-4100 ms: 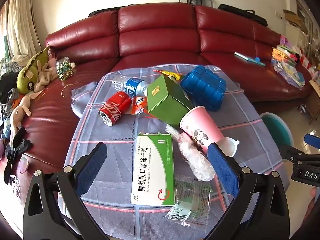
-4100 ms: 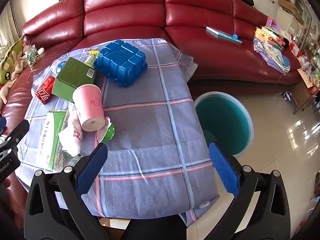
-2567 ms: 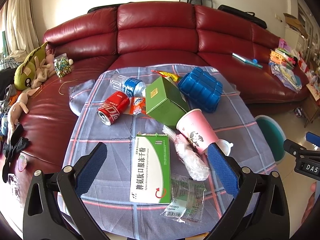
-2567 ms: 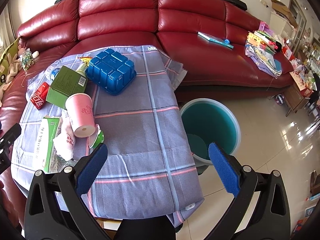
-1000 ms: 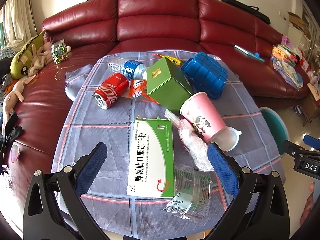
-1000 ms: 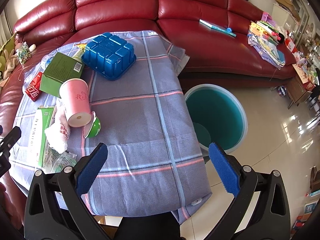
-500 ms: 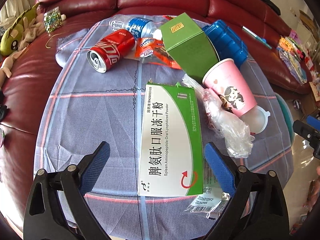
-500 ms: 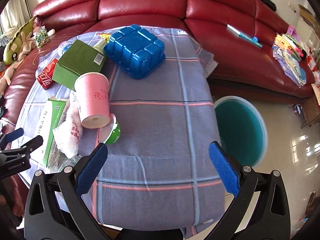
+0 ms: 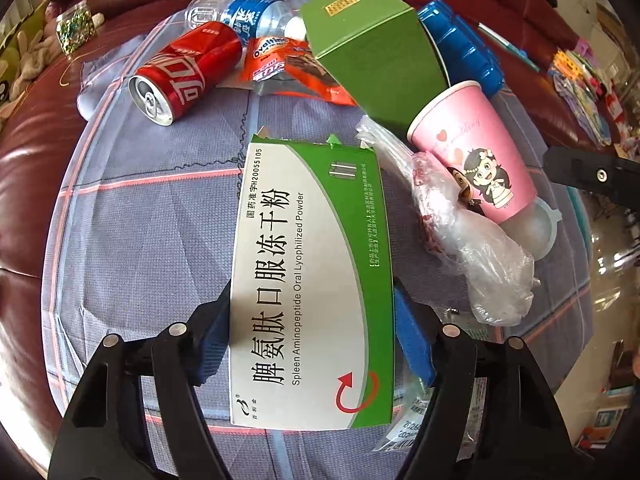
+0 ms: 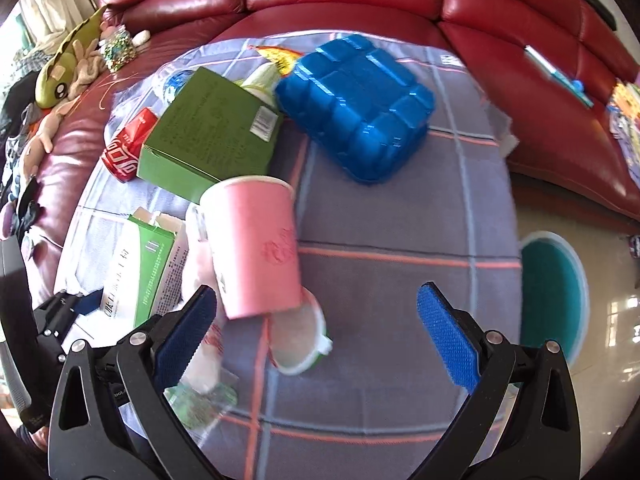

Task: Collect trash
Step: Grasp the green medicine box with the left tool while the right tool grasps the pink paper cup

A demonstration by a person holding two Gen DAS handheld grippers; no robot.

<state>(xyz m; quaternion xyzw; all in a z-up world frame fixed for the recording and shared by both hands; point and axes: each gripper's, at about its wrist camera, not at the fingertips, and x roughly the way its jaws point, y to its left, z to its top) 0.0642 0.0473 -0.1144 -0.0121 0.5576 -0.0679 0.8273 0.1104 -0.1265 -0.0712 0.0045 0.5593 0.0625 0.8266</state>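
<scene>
My left gripper (image 9: 312, 344) straddles the near end of the green-and-white medicine box (image 9: 308, 280), its blue pads against both long sides, pinching it where it lies on the checked cloth (image 9: 152, 216). Beyond those fingers lie a red cola can (image 9: 180, 72), a green carton (image 9: 376, 48) and a crumpled plastic bag (image 9: 476, 264) to the right. My right gripper (image 10: 320, 336) is spread wide and holds nothing, with the pink paper cup (image 10: 256, 248) lying just ahead of its left finger and the teal bin (image 10: 552, 296) off to the right on the floor.
</scene>
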